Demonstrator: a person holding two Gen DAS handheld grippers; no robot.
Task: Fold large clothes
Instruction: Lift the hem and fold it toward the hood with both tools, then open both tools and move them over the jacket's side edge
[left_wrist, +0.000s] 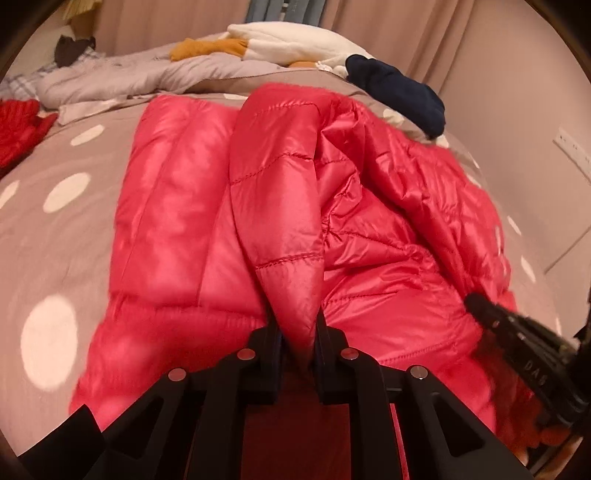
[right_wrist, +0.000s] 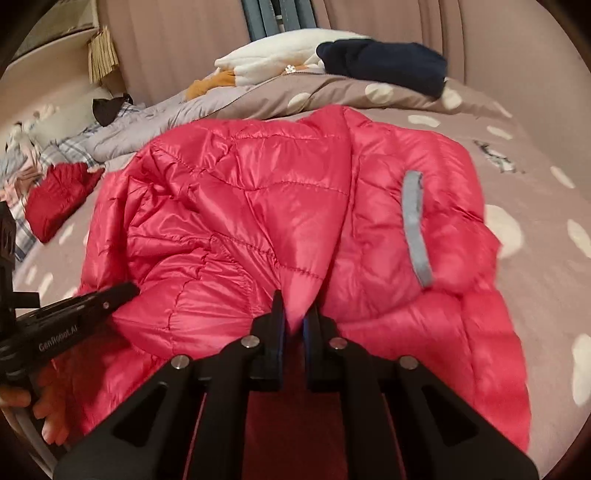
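Because the red puffer jacket (left_wrist: 280, 206) is shiny quilted nylon, it will likely handle light, soft and slippery, springing back after each fold; quilted seams and hem edges look the surest holds. It lies spread over the middle of the dotted bedspread (left_wrist: 66, 192). Pinching a raised fold at its near edge, the left gripper (left_wrist: 298, 332) is pressed onto fabric, as is the right gripper (right_wrist: 294, 317). A navy garment (right_wrist: 384, 62) lies far right.
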